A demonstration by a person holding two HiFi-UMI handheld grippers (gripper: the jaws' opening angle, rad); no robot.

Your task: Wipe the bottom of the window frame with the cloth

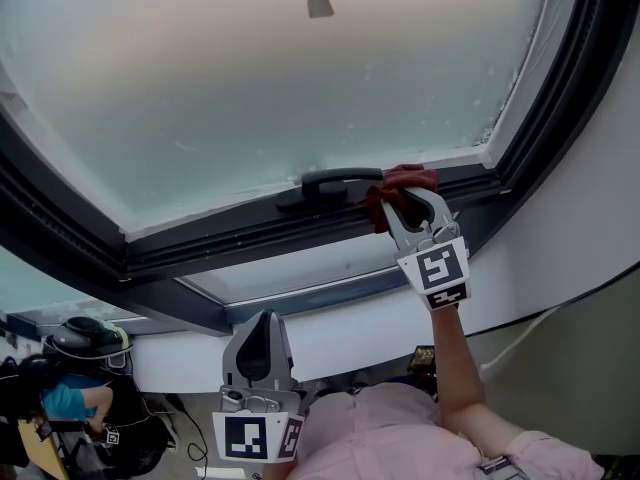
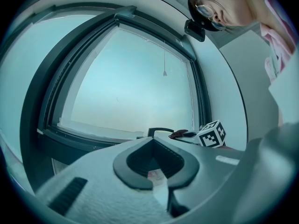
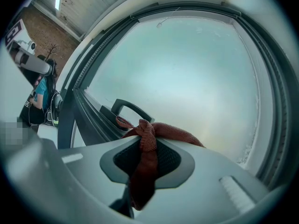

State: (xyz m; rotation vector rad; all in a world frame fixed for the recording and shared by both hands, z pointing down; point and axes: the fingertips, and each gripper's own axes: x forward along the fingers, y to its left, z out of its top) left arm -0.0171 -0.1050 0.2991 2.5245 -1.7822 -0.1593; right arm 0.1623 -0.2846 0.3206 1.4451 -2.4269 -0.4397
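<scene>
1. Head view: the right tongs (image 1: 398, 206) reach up to the lower right of a large window, clenched on a dark red cloth (image 1: 405, 180).
2. The cloth is bunched at the tips of the tongs and pressed against the bottom rail of the dark window frame (image 1: 240, 236), right of centre in the frame.
3. A black window handle (image 1: 330, 182) lies on the same rail, just left of the cloth and touching or nearly touching it.
4. Frosted glass (image 1: 280, 78) fills the upper part of the frame; a small cord pull (image 1: 319, 3) hangs at the top centre.
5. The left tongs (image 1: 262, 330) sit low in the centre of the frame, well apart from the window, pointing up.
6. Left gripper view: these tongs are clenched together with nothing between them.
7. Right gripper view: the cloth runs as a twisted strip down between the closed tongs, with a loose fold draped over the right side.
8. A pink sleeve (image 1: 500, 438) shows at the lower right of the head view.
</scene>
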